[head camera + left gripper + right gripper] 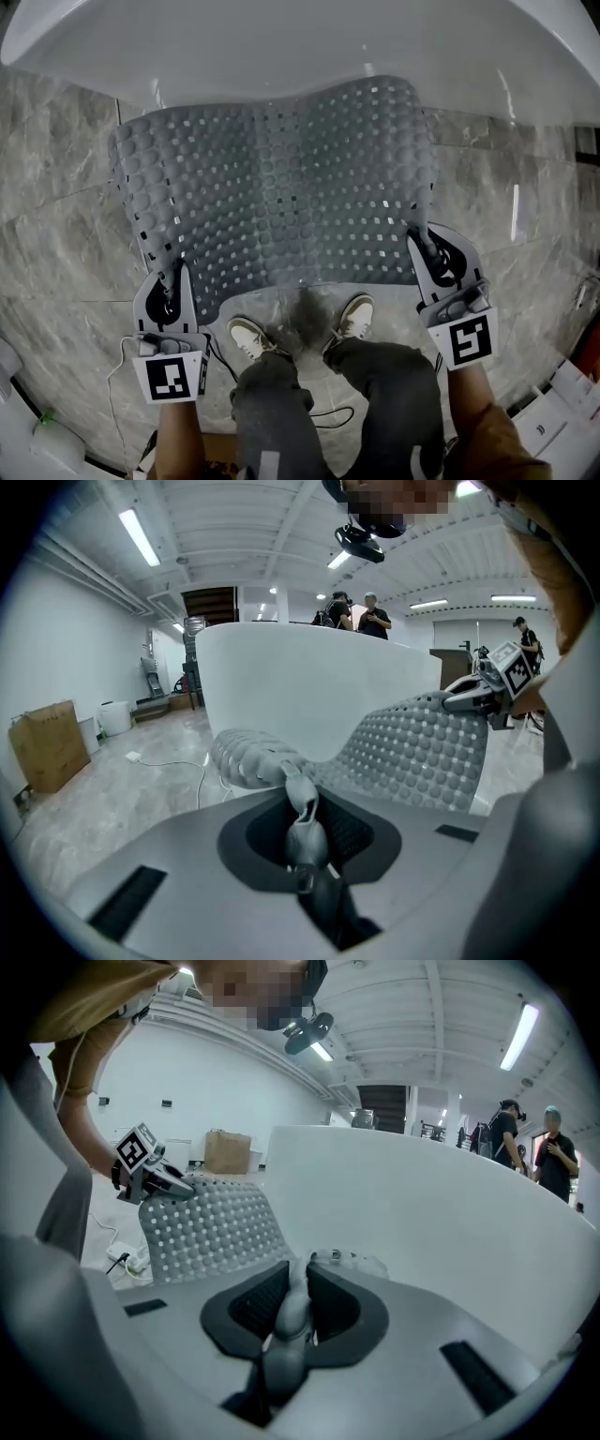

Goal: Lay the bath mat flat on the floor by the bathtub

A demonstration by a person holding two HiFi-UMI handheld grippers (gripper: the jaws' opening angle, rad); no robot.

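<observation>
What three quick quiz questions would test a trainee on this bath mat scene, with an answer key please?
1. True or false: the bath mat already lies fully flat.
2. The left gripper is: A) open and empty, B) shut on a corner of the mat, C) holding a towel.
3. What white fixture sits just beyond the mat's far edge?
Key: 1 false; 2 B; 3 the bathtub.

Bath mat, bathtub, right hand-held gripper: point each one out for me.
bath mat (281,178), head view, middle of its studded surface.
bathtub (281,42), head view, its white outer side.
right hand-held gripper (421,246), head view, between its fingertips, at the mat's near corner.
</observation>
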